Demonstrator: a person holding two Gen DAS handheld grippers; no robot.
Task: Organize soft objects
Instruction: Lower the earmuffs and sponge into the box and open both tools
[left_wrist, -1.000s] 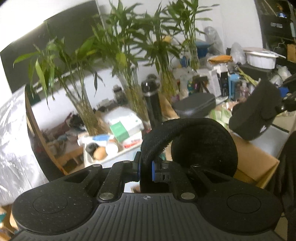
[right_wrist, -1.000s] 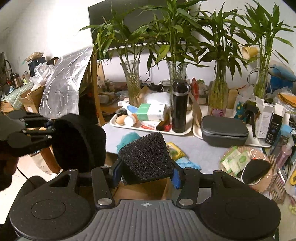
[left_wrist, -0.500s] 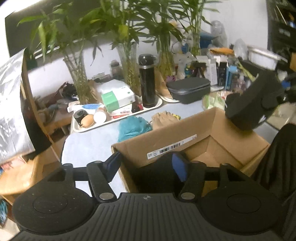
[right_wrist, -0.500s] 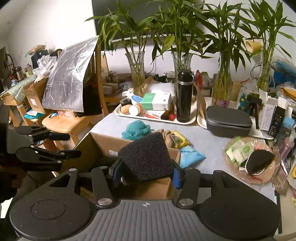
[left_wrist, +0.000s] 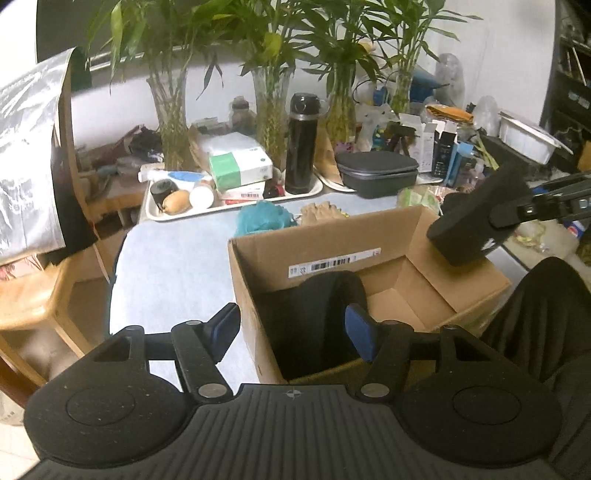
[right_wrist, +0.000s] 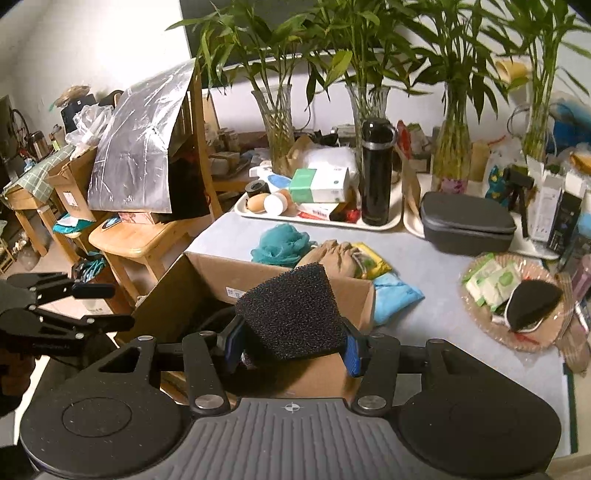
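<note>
**A:** So since a second back, the black pad (left_wrist: 325, 306) that was clamped in the left gripper (left_wrist: 291, 328) has been let go. It's been dropped into the box (left_wrist: 369, 258) and is now seen lying against the near-left inside wall, under the barcode label. The left jaws have been spread wide and nothing is pinched between them anymore; one finger is outside the box wall and the other over the opening.

**B:** And the right side?

**A:** Nothing's been changed there. The sponge (right_wrist: 291, 314) is kept squeezed between the right gripper's (right_wrist: 291, 347) blue fingertips (right_wrist: 352, 352), held up over the near edge of the box. It's also caught in the left view, hanging over the box's right rim.

**B:** So one soft thing can be counted as sorted, with one in hand?

**A:** Pretty much how it'd be read. The sponge would probably be dropped in next, which shouldn't take much since it's already held above the opening. Past the box, a teal puff (right_wrist: 280, 243), a tan pouch (right_wrist: 332, 254) and a light blue cloth (right_wrist: 397, 295) are left on the table (right_wrist: 424, 273), so plenty's still to be gathered. Whether the black piece on the wicker plate (right_wrist: 480, 325) counts can't be told.
</note>
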